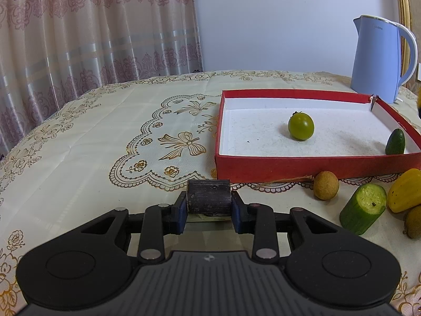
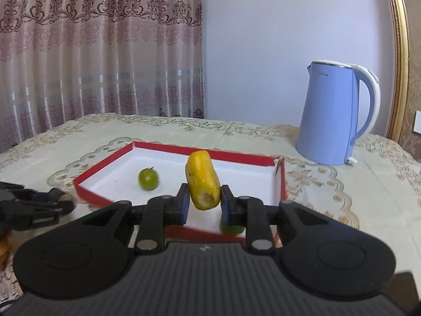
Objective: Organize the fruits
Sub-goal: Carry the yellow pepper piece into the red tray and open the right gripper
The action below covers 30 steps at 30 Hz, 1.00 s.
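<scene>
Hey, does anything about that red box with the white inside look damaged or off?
Yes. The red cardboard box has a split far right corner: the two walls gape apart and a torn flap sticks up. The round green fruit inside looks fine.

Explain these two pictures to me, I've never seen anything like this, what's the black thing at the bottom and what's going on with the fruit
The black thing is a hand-held gripper with two fingers, and a person carries one in each hand. Each picture comes from a wide-angle camera fixed on a gripper, looking forward along its fingers.

One picture is from the left gripper. It is shut on a dark block, low over the tablecloth. Nearby sit a red box holding a green tomato and a small cucumber. In front of the box lie a brown round fruit and a cut cucumber piece.

The other picture is from the right gripper. It is shut on a yellow fruit, held over the box. A blue kettle stands behind.
</scene>
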Available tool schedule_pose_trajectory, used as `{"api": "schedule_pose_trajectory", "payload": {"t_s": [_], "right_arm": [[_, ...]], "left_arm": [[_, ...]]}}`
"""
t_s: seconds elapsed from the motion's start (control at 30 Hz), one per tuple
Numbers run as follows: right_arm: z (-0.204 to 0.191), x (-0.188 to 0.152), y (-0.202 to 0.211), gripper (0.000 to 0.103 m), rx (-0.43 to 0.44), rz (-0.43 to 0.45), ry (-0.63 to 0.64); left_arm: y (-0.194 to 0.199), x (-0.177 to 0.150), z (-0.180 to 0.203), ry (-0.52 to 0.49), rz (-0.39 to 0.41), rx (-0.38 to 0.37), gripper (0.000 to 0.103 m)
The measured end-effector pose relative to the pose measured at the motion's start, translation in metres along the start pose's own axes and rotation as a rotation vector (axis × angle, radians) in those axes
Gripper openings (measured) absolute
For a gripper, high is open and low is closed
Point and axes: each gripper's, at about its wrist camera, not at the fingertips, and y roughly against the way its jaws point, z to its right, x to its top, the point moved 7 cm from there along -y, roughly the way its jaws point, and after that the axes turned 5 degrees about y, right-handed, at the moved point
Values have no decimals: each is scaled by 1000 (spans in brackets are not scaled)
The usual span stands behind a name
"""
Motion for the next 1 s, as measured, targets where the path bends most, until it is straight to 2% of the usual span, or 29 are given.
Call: {"api": "schedule_pose_trajectory", "payload": {"t_s": [0.4,0.7,1.0], "right_arm": [[17,10,-39,24,1,-26,-25],[18,5,-31,24,10,-14,-38],[24,1,-19,24,17,0,-47]], "left_arm": [[6,9,-3,9,-2,-24,32],[12,54,24,-75,90,-25,32],[-22,78,57,-136,85,-3,32]]}}
